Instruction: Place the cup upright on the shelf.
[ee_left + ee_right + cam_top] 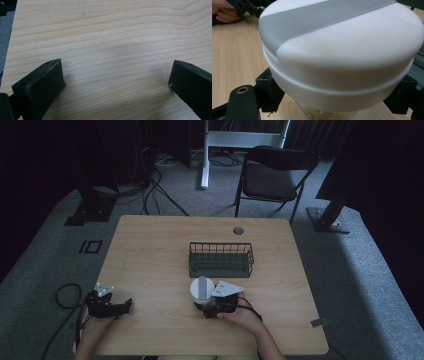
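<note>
A clear bottle with a white lid and a grey strap across it (pixel 201 289) stands upright on the wooden table (pixel 155 250), just in front of the dark wire basket (pixel 220 268). My right gripper (pixel 207 306) comes at it from the near side. In the right gripper view its black jaws sit either side of the bottle (pixel 342 50) just under the lid, and the right gripper (pixel 334 95) is shut on it. My left gripper (pixel 127 305) rests near the table's front left corner. In its own view the left gripper (pixel 115 80) is open over bare wood.
The basket looks empty and sits mid-table. A round cable hole (pixel 238 230) lies near the far edge. A folding chair (pixel 275 175) stands beyond the table, and cables (pixel 67 295) loop on the floor to the left.
</note>
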{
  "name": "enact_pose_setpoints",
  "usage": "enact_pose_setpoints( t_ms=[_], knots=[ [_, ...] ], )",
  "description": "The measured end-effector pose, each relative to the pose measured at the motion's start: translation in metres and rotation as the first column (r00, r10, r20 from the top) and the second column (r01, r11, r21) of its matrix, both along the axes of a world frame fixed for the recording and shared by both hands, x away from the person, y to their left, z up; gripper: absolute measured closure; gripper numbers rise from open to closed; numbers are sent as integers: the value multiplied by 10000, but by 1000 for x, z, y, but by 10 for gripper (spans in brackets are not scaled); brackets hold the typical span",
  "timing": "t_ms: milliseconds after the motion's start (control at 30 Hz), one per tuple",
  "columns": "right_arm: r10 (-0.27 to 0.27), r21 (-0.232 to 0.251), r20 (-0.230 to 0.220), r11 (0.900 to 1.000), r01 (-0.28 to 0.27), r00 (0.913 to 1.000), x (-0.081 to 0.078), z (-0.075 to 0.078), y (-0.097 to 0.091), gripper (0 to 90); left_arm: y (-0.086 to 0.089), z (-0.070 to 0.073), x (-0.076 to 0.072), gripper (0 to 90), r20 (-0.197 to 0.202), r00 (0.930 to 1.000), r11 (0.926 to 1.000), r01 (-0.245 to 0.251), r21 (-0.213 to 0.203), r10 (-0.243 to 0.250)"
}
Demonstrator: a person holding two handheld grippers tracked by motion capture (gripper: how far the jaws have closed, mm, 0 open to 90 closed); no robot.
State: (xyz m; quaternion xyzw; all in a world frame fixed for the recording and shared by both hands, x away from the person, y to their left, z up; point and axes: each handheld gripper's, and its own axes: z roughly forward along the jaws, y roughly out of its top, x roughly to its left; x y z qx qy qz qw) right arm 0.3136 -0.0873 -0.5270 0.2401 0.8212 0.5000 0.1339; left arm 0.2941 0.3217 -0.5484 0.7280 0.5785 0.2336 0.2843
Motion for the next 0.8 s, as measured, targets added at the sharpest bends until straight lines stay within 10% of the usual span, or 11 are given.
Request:
enact_pose_setpoints(
  t_ms=[800],
  knots=[
    [-67,685,-379,9976,93,9993,5,30,-5,182,0,0,0,2,2,10000,10000,11,2,-11]
  ],
)
